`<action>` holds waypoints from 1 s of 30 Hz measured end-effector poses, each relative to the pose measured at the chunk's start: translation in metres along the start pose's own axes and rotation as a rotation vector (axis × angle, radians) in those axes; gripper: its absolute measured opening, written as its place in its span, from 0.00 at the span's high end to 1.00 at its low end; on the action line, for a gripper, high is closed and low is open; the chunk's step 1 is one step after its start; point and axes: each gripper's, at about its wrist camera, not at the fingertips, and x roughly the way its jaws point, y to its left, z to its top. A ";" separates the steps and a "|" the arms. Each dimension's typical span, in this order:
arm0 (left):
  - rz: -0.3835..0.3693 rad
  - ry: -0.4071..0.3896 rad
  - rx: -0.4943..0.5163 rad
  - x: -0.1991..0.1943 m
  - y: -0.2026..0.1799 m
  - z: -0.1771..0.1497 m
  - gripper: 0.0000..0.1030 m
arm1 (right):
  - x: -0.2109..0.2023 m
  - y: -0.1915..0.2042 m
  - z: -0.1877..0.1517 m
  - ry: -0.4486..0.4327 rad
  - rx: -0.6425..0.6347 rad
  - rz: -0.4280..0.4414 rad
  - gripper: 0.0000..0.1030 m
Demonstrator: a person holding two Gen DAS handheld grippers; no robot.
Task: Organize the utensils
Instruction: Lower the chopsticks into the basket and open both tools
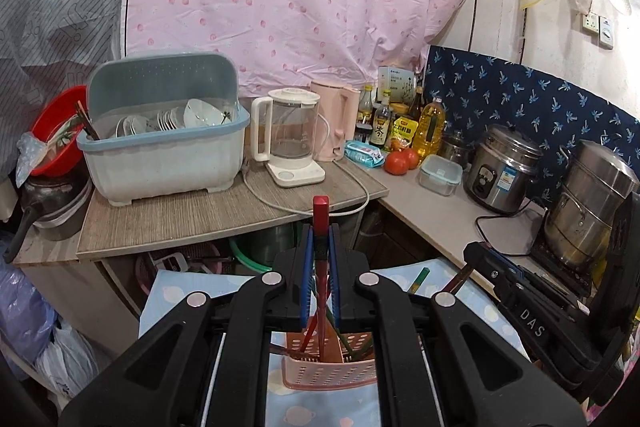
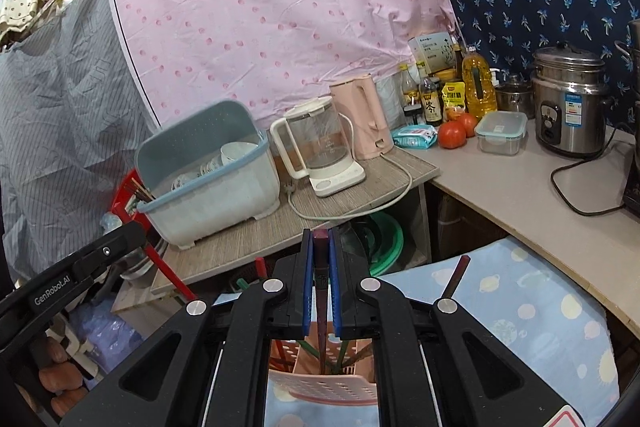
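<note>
Left gripper (image 1: 320, 247) clamps a red chopstick (image 1: 321, 205); right gripper (image 2: 321, 255) clamps a dark chopstick (image 2: 320, 239), both above the pink holder (image 1: 324, 367). Judged light, stiff, slippery; grip mid-shaft

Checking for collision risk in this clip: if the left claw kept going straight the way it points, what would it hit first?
Most likely the front edge of the wood-grain counter, near the white kettle cord. The left claw, shut on a red chopstick, aims there across open space; depth is uncertain.
</note>
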 end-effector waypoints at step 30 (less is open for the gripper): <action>0.052 0.061 0.064 -0.032 -0.023 -0.061 0.49 | -0.054 -0.006 -0.060 0.071 -0.040 -0.101 0.63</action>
